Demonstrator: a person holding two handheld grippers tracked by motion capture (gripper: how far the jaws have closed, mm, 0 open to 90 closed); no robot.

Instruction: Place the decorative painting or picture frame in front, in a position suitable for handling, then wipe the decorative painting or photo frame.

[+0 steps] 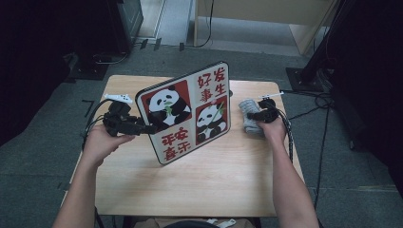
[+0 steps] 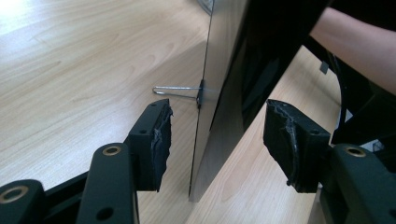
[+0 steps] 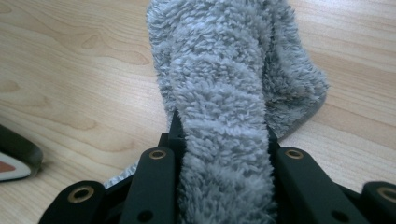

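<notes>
A panda picture board (image 1: pixel 187 111) with red characters stands tilted on its lower edge on the wooden table (image 1: pixel 214 180). My left gripper (image 1: pixel 149 128) is at the board's left edge. In the left gripper view the board (image 2: pixel 229 70) passes between the jaws of the gripper (image 2: pixel 217 140), with gaps at both pads, so it is open. A thin wire stand (image 2: pixel 175 90) sticks out of the board's back. At the right, a grey fluffy cloth (image 1: pixel 247 107) lies on the table, and my right gripper (image 1: pixel 254 116) is shut on a fold of the cloth (image 3: pixel 224 70).
A small white object (image 1: pixel 119 98) lies near the table's far left corner. Cables trail off the right side to the floor (image 1: pixel 313 111). Dark equipment stands (image 1: pixel 304 76) surround the table. A corner of the board (image 3: pixel 14 161) lies left of the cloth.
</notes>
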